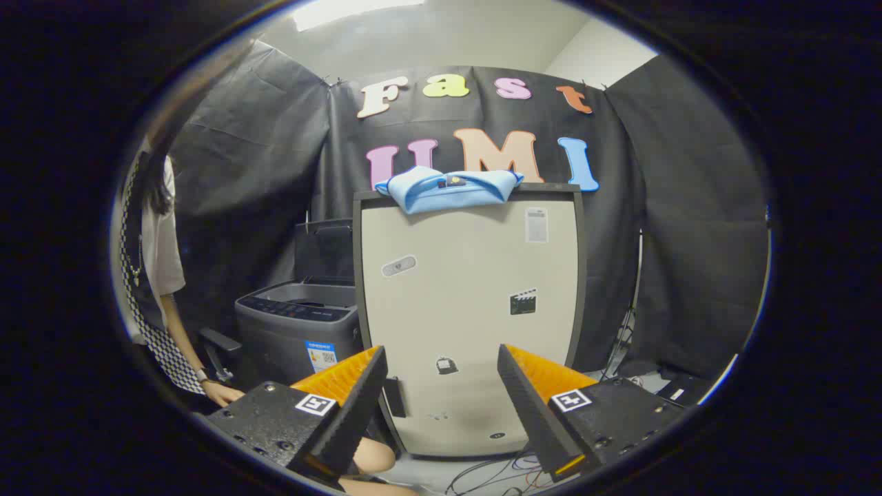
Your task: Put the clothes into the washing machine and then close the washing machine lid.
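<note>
Spread wide, the claw (pixel 441 386) holds nothing and touches nothing, its two fingers (pixel 355 396) parted with open air between them. Beyond the fingers stands a tall pale cabinet (pixel 468 303) with a dark frame, its front carrying a few small stickers (pixel 523 302). On top of the cabinet lies a folded light blue garment (pixel 448 189), draped slightly over the front top edge and well above the claw. To the left of the cabinet, and lower than its top, sits a grey top-loading washing machine (pixel 296 331). Its lid (pixel 324 251) stands raised at the back, leaving the top opening exposed; whether anything lies inside the tub cannot be told from this angle. A control strip runs along the machine's front top edge and a small label is stuck on its front face next to the cabinet. Further left of the washing machine a person (pixel 162 269) in a light top and a checked garment stands, one hand (pixel 222 393) reaching down close to the left finger. Loose cables (pixel 496 475) lie on the floor at the foot of the cabinet, below the right finger.
</note>
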Tool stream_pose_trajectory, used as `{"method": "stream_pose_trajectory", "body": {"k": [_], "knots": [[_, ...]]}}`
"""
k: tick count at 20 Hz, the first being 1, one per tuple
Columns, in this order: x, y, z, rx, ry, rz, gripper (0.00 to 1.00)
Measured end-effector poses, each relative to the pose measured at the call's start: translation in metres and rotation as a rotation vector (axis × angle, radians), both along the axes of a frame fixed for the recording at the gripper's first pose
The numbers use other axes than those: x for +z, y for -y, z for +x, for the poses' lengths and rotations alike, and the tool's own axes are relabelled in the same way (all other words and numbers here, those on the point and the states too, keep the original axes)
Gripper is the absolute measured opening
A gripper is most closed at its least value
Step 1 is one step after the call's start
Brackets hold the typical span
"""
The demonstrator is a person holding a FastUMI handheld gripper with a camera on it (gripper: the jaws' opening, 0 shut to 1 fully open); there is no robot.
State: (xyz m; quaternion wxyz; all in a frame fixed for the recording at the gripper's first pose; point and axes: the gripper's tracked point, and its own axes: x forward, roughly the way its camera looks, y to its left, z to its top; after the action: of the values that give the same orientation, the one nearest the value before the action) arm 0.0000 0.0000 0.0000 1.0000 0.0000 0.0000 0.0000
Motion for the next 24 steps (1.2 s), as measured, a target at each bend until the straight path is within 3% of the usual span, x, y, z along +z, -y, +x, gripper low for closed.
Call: {"method": "stream_pose_trajectory", "body": {"k": [19,24], "knots": [[0.0009,0.0009,0.0,-0.005,0.007,0.001,0.98],[0.0007,0.0077,0.0004,-0.051,0.005,0.002,0.97]]}}
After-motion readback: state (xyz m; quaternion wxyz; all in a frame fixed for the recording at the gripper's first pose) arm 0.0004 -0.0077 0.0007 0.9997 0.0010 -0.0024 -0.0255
